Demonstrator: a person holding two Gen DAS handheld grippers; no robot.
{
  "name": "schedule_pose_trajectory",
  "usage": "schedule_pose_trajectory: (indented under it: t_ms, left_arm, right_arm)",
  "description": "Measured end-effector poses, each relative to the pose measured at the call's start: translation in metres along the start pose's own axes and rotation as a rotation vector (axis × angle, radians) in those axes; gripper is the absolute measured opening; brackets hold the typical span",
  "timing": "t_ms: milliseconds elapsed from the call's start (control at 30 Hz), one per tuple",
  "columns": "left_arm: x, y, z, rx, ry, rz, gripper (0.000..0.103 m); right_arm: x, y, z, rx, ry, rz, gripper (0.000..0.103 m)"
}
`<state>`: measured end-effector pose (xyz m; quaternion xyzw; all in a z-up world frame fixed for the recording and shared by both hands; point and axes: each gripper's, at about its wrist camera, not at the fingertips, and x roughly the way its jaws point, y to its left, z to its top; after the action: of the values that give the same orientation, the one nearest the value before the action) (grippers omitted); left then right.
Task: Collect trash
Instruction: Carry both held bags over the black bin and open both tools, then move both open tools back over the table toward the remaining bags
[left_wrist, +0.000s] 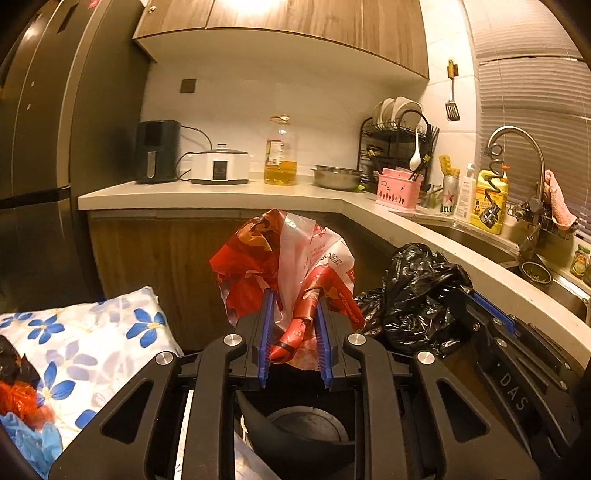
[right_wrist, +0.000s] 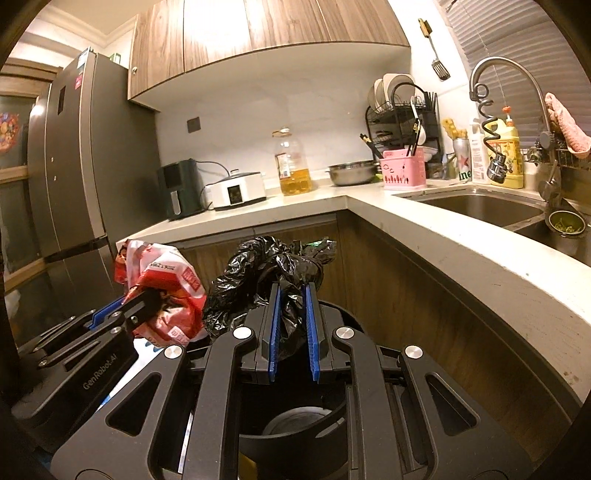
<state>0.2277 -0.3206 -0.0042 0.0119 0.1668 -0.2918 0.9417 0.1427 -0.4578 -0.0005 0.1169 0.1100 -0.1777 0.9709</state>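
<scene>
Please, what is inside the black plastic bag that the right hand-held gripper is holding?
The contents cannot be seen. The black plastic bag is opaque and bunched shut at the top, where the right hand-held gripper clamps it.

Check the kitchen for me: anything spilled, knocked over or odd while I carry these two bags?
Nothing stands out. The red and white bag sits in the left gripper, the black bag in the right gripper; neither looks torn. The oil bottle stands upright on the countertop; no spill shows.

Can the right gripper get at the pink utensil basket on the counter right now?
Probably not: the right gripper is shut on a black trash bag, and the pink basket sits far back beside the sink.
</scene>
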Motion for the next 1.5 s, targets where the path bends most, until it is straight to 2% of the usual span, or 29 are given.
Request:
schedule_pose_trajectory:
  t_ms: [367, 467, 533, 667, 733, 900, 1000, 1167, 1233, 1300, 1500]
  left_arm:
    - [0.019, -0.001, -0.003, 0.007, 0.026, -0.022, 0.028]
    - [0.023, -0.001, -0.005, 0.006, 0.036, -0.032, 0.031]
    - [0.026, 0.0, -0.006, 0.017, 0.04, -0.03, 0.037]
    - [0.027, 0.004, -0.008, 0.008, 0.038, -0.012, 0.06]
    - [0.027, 0.007, -0.008, -0.003, 0.039, -0.005, 0.062]
    - [0.022, 0.017, -0.01, -0.029, 0.043, 0.03, 0.078]
    - [0.013, 0.022, -0.013, -0.034, 0.038, 0.067, 0.084]
    - [-0.005, 0.027, -0.019, -0.019, 0.039, 0.141, 0.088]
    - [-0.012, 0.029, -0.021, -0.012, 0.041, 0.167, 0.09]
    - [-0.019, 0.033, -0.023, -0.011, 0.045, 0.202, 0.095]
    - [-0.042, 0.045, -0.027, -0.046, 0.038, 0.248, 0.097]
  right_arm:
    - [0.014, 0.0, -0.002, -0.004, 0.006, 0.015, 0.016]
    - [0.019, -0.002, -0.003, 0.001, 0.017, 0.024, 0.017]
    - [0.023, -0.004, -0.002, 0.001, 0.023, 0.023, 0.019]
    - [0.026, -0.007, -0.004, 0.012, 0.032, 0.02, 0.029]
    - [0.026, -0.01, -0.004, 0.019, 0.032, 0.012, 0.034]
    - [0.021, -0.015, -0.003, 0.037, 0.029, -0.006, 0.046]
    - [0.015, -0.011, -0.005, 0.026, 0.022, -0.011, 0.055]
    - [0.004, -0.001, -0.008, -0.002, 0.015, -0.015, 0.071]
    - [-0.001, 0.003, -0.01, -0.005, 0.014, -0.013, 0.074]
    - [-0.004, 0.006, -0.011, -0.007, 0.019, -0.014, 0.077]
    - [-0.022, 0.016, -0.013, -0.022, 0.007, -0.008, 0.081]
